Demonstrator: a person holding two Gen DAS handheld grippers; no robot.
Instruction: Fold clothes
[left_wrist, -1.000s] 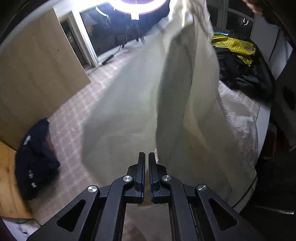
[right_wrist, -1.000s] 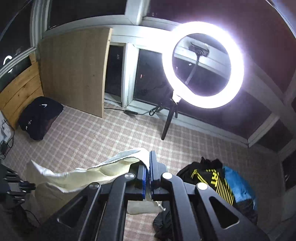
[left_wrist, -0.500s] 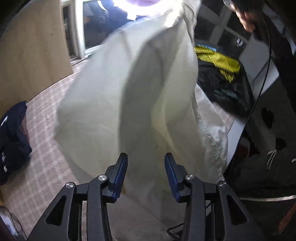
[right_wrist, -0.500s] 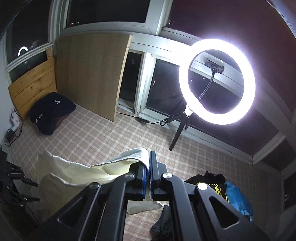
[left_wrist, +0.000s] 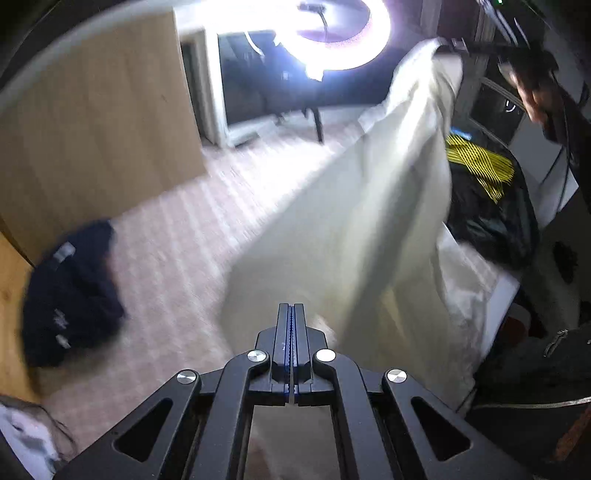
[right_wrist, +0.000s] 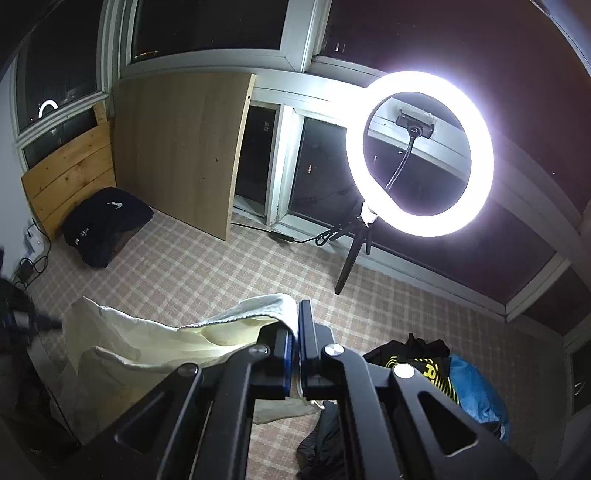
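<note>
A large cream garment (left_wrist: 354, 229) hangs in the air, stretched from the upper right down toward my left gripper. My left gripper (left_wrist: 291, 314) is shut with its fingers pressed together; the cloth lies just behind the tips and I see none between the pads. In the right wrist view my right gripper (right_wrist: 297, 317) is shut on the cream garment (right_wrist: 155, 339), holding an upper edge high above the floor. The cloth droops away to the left.
A dark navy garment (left_wrist: 70, 291) lies on the checked floor at left, by a leaning wooden board (right_wrist: 177, 147). A pile of black, yellow-striped and blue clothes (right_wrist: 436, 369) lies at right. A ring light (right_wrist: 419, 153) on a tripod stands by the windows.
My left gripper opened half a second ago and has now shut again, swinging left near the cloth's lower edge. My right gripper stays shut on the garment, raised slightly.
</note>
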